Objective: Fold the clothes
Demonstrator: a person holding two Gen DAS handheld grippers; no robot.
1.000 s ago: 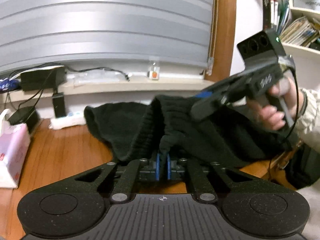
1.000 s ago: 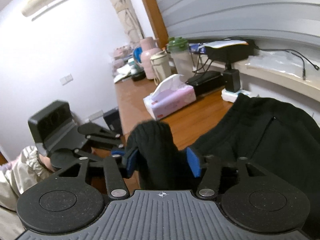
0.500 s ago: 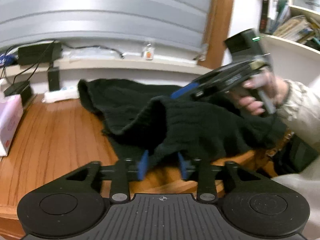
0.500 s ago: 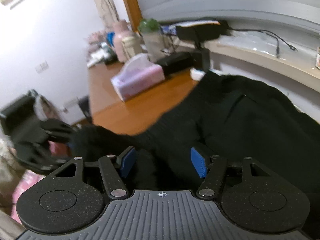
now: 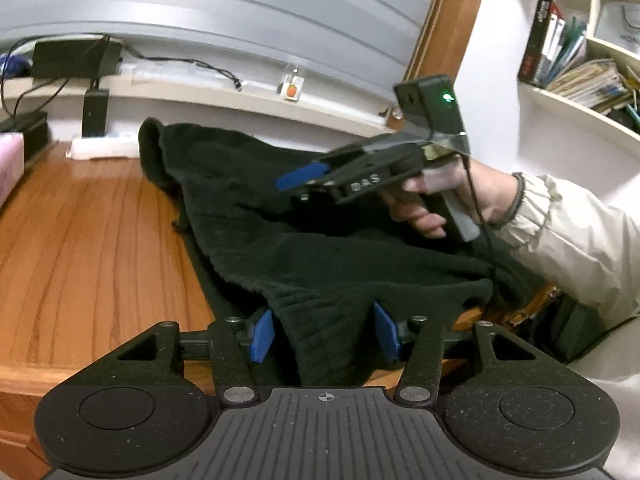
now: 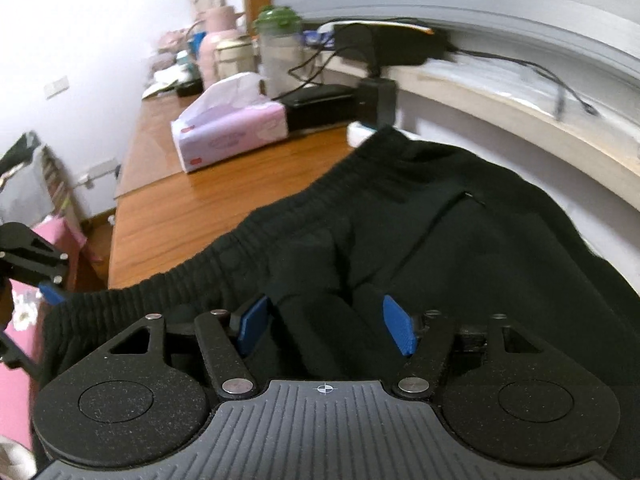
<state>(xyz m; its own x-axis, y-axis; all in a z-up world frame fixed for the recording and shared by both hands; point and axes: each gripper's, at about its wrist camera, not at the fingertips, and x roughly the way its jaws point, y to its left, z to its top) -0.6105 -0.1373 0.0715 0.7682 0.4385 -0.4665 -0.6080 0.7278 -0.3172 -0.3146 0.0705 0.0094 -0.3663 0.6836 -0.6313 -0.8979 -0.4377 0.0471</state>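
Note:
A black knit garment (image 5: 320,264) with a ribbed edge lies spread on the wooden table (image 5: 100,240). My left gripper (image 5: 324,336) is low at the near edge. Its jaws are opening, and a ribbed fold of cloth sits loosely between the blue pads. In the right wrist view the garment (image 6: 460,248) fills the middle and right. My right gripper (image 6: 324,328) stands open over it, with a soft fold between the pads and a gap beside the right one. A hand holds the right gripper (image 5: 298,188) just above the cloth.
A pink tissue pack (image 6: 228,136) sits on the table's far left, with bottles and jars (image 6: 276,52) behind it. A white power strip (image 5: 104,146) and black adapters with cables line the wall ledge. Book shelves (image 5: 580,68) stand at the right. The person's pale sleeve (image 5: 580,232) is close by.
The left jaws, shut on the cloth a second ago, have parted. Both grippers have come down, and the raised cloth now lies on the table.

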